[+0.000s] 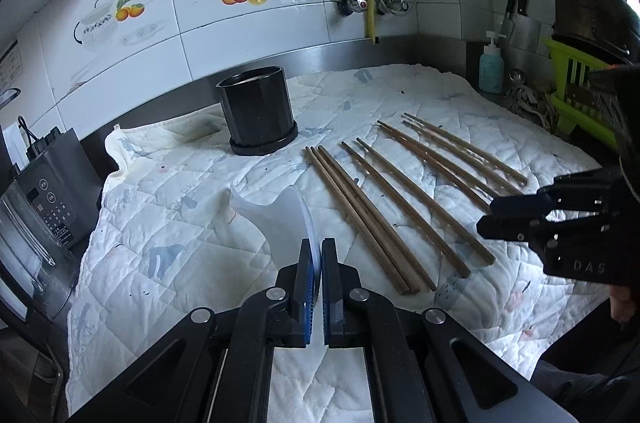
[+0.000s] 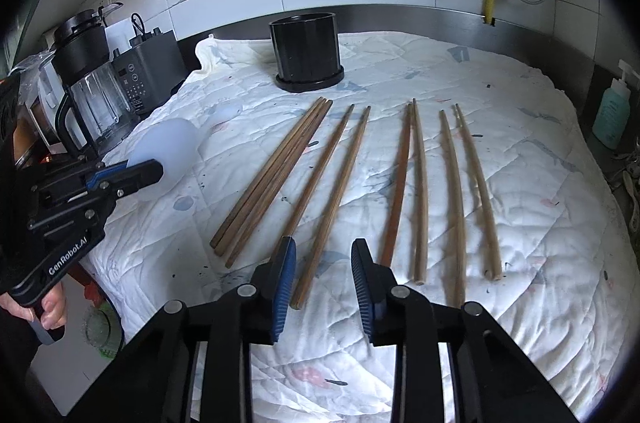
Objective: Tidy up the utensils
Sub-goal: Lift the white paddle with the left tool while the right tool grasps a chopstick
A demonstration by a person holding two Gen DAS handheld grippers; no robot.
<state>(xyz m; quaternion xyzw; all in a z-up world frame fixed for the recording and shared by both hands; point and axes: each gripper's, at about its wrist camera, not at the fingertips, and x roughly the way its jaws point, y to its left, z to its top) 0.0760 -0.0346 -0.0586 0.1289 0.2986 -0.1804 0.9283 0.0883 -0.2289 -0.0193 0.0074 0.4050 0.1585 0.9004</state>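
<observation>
1. Tiled kitchen wall, steel backsplash and a quilted cloth covering the counter form the work area.
2. Left gripper: jaws pressed together on the thin rim of a translucent lid. The lid is held off the cloth, at left of centre in the left view and at left edge in the right view.
3. Right gripper: jaws partly spread, nothing pinched. No pad contact is visible.
4. Chopsticks: wooden sticks lie side by side on the cloth. From left to right in the right view: a tight bundle, then three loose pairs.
5. Long axis: each stick runs from the lower frame edge up toward the holder, nearly in line with the right gripper's fingers. The sticks fan slightly apart.
6. Key relation: the near ends of the second group lie at the right gripper's jaws, one stick end in the gap and its mate hidden behind the left finger. The next pair lies just right of the right finger.
7. Nearer hand: the right gripper. The left gripper is occupied and stands well to the left of the sticks.
8. Holder: black cylindrical pot, upright on a saucer, top centre, beyond the far stick tips.
9. Judgement: the next move is likely a pinch on the stick ends, then a lift toward the holder.
</observation>
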